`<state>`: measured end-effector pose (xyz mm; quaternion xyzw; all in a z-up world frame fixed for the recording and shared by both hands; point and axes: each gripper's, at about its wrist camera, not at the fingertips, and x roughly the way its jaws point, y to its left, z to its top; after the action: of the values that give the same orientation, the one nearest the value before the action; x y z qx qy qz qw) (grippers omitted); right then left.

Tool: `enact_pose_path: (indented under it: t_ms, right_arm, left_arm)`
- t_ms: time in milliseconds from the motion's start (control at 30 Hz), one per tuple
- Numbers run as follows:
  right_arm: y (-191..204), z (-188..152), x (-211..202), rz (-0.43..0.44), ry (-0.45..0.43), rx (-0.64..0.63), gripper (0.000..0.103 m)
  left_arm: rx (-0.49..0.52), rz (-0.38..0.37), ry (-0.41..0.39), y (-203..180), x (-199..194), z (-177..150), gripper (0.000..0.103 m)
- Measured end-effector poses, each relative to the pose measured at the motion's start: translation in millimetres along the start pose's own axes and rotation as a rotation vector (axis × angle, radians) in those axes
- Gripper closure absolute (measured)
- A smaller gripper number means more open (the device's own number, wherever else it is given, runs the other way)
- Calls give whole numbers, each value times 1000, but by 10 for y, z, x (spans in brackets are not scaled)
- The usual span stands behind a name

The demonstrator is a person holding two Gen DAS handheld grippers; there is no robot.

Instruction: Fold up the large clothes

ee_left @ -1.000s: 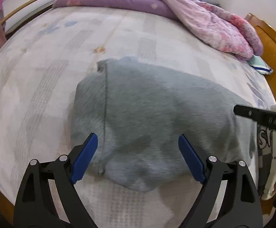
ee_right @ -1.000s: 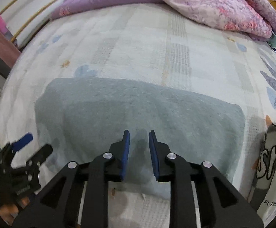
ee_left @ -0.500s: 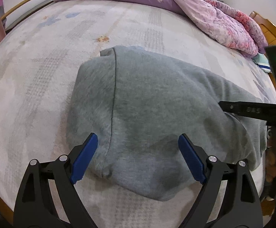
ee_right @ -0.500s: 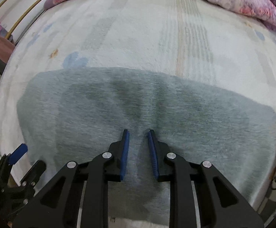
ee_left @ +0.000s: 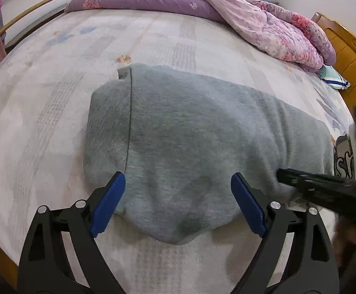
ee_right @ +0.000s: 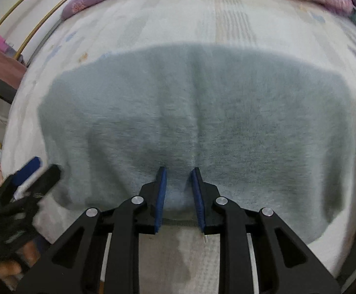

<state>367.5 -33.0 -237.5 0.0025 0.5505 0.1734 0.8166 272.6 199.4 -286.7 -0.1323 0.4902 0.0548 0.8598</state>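
A folded grey fleece garment (ee_left: 190, 134) lies flat on the bed (ee_left: 55, 78); it also fills the right wrist view (ee_right: 202, 112). My left gripper (ee_left: 178, 205) is wide open over its near edge, holding nothing. My right gripper (ee_right: 178, 196) has its jaws narrowed to a small gap over the garment's near hem; whether cloth sits between them is unclear. The right gripper also shows at the right of the left wrist view (ee_left: 325, 188), and the left gripper shows at the lower left of the right wrist view (ee_right: 26, 178).
A purple and pink quilt (ee_left: 239, 17) is bunched at the bed's far side. A wooden headboard (ee_left: 349, 56) and a teal pillow (ee_left: 335, 78) are at the right. A printed grey-white cloth (ee_left: 344, 156) lies beside the garment. A brass rail (ee_left: 43, 5) runs along the left.
The right gripper has moved closer and lower onto the garment's near hem. The left gripper stays open at the near edge, with the view shifted slightly.
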Motion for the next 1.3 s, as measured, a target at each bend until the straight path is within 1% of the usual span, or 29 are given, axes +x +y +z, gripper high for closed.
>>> enact_pose_path:
  t_ms: [33,100,200,233,333,467,533,567,600,667,700,800,833,900,933,967,1000,1067,1133,1200,1267,1300]
  right_arm:
    - [-27,-6,84,1,-15,10,83]
    - [-37,0,121,5,-28,29,82]
    - [25,-38,28,-21,-39,29,82]
    - [69,-86,-24,-39,-41,21,82]
    - [123,-242,-106,-52,-75,12,82]
    - [84,-328,-59,-54,-79,27,82]
    - [43,-344,29,-56,-68,36,82]
    - [24,-361,110,-68,-77,26,82]
    - [36,-382,149,-88,-106,3,82]
    - [102,-419,93,-110,-137,-18,81]
    - [97,-441,64,-106,-147,-23,81]
    - [21,-550,-154,-36,-201,33,81]
    - [12,-576,-212,-38,-217,36,79]
    - [14,-659,-392,-35,-251,26,79]
    - [11,-682,-445,-36,-259,25,77]
    - [12,-708,-508,-53,-268,22,68]
    - [37,-712,-546,-80,-275,13,64]
    - [57,-771,-654,-114,-309,2,49]
    - [46,-804,-716,-120,-325,3,46]
    - [27,-848,-739,-94,-328,8,46]
    - [24,-855,-745,-74,-328,13,46]
    - [31,-837,-734,-70,-327,14,46]
  left_arm:
    - [-3,1,1,-1,-8,-8,15]
    - [1,9,4,-29,-30,-27,15]
    - [16,13,-6,-84,-84,-56,15]
    - [22,12,-9,-107,-102,-66,15]
    - [37,11,-14,-170,-137,-98,15]
    - [64,35,-10,-249,-133,-148,15]
    - [75,48,-19,-286,-155,-167,15]
    - [88,57,-30,-320,-180,-179,15]
    - [100,61,-39,-346,-198,-185,15]
    - [120,66,-61,-399,-254,-204,15]
    - [125,63,-70,-413,-286,-214,15]
    - [129,49,-86,-421,-365,-239,15]
    - [132,49,-92,-424,-393,-251,15]
    - [145,48,-107,-443,-445,-276,15]
    - [151,43,-114,-451,-466,-285,15]
    - [155,33,-123,-460,-486,-290,14]
    - [161,13,-136,-468,-515,-301,14]
    - [169,-23,-157,-487,-572,-329,13]
    - [179,-37,-183,-510,-630,-370,13]
    - [188,-43,-201,-506,-648,-395,13]
    - [182,-59,-193,-451,-612,-394,12]
    - [161,-79,-181,-386,-574,-377,12]
